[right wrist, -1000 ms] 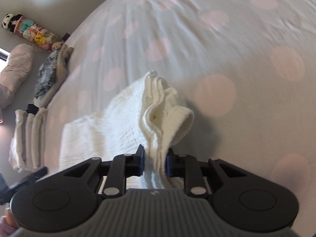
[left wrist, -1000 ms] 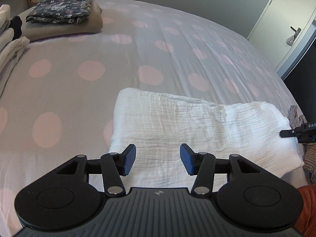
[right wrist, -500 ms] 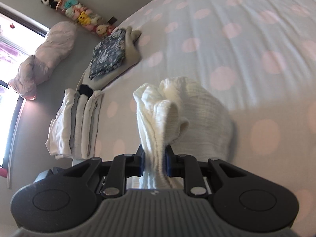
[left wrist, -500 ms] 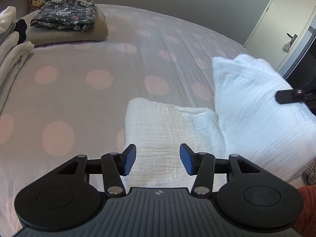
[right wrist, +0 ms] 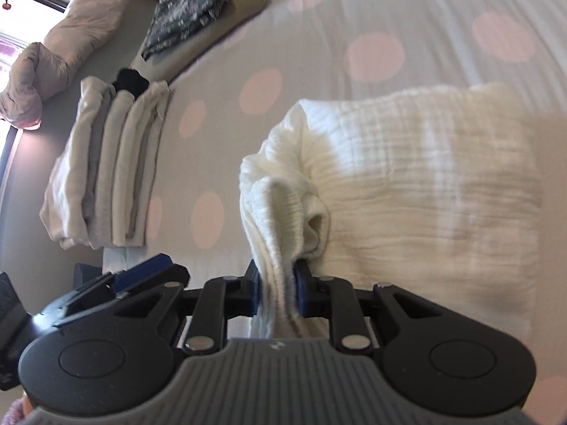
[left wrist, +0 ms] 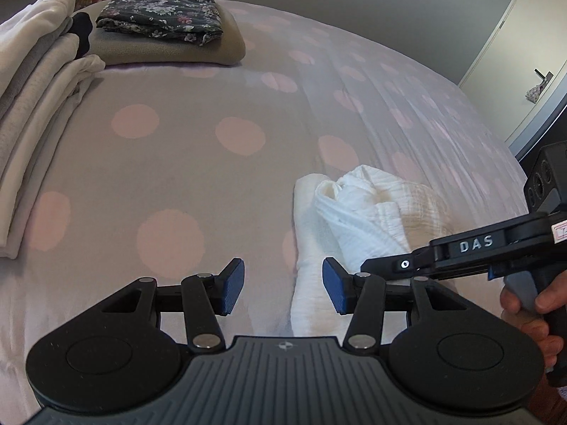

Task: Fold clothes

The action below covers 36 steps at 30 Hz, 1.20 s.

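White crinkled muslin cloth (right wrist: 407, 184) lies on the grey bed cover with pink dots (left wrist: 184, 163), partly folded. Right gripper (right wrist: 276, 288): fingers clamped on a bunched edge of the cloth, carried over the flat layer. Left gripper (left wrist: 281, 287): fingers apart, empty, hovering by the cloth's near end. Step in hand looks like laying one half over the other. Next move calls for lowering the held edge flush with the edge beneath, then letting go. In the left view the cloth's long axis runs away from the camera. Folded stacks sit well apart.

R gripper (right wrist: 275, 288) clamping white cloth (right wrist: 407, 177), dotted bedsheet (right wrist: 443, 17)
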Motion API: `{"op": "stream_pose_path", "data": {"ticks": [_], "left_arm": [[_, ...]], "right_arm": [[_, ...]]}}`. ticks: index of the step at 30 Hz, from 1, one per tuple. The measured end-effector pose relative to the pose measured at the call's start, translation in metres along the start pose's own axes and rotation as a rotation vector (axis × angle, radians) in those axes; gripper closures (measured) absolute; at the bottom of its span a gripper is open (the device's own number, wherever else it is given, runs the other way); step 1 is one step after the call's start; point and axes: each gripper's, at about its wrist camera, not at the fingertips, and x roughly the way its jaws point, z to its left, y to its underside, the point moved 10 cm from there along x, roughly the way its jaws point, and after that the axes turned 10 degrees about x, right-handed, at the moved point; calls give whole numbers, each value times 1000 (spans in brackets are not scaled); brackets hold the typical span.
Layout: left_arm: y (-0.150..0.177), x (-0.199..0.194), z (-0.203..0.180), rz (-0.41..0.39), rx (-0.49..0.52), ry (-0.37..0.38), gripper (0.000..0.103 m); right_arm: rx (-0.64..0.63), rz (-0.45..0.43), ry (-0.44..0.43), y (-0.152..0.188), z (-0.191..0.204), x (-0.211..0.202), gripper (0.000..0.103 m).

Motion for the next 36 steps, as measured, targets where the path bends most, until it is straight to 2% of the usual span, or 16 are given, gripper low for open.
{"op": "stream_pose_path", "data": {"ticks": [4, 8, 10, 13, 14, 16, 19, 22, 25, 27, 30, 33, 36], "left_arm": [[0, 2, -2, 6, -1, 6, 56], [-2, 0, -10, -2, -1, 11, 56], [-4, -4, -16, -11, 1, 13, 56], [-9, -14, -29, -34, 20, 17, 56], [-10, -18, -34, -40, 29, 21, 56], [-12, -22, -47, -49, 50, 33, 56], [-10, -18, -71, -25, 96, 64, 56], [3, 2, -88, 47, 141, 64, 57], [20, 23, -84, 121, 143, 35, 68], [33, 36, -78, 170, 136, 11, 71], [50, 53, -69, 226, 132, -24, 75], [57, 61, -65, 237, 132, -39, 78], [54, 54, -70, 219, 156, -46, 78]], "right_arm": [[3, 3, 12, 6, -5, 18, 80], [12, 24, -19, 12, -4, 21, 68], [0, 12, -39, 14, 0, 10, 66], [-56, -55, -68, 15, 6, -27, 65], [-77, -84, -82, 15, 7, -42, 60], [-116, -141, -95, 17, 3, -73, 56], [-186, -212, -43, 25, -12, -102, 60], [-294, -260, 68, 44, -36, -108, 68], [-375, -295, 163, 65, -60, -102, 68], [-380, -286, 199, 74, -78, -91, 68], [-332, -219, 217, 82, -103, -66, 68], [-316, -223, 196, 80, -114, -58, 72], [-317, -226, 184, 78, -111, -68, 72]]}}
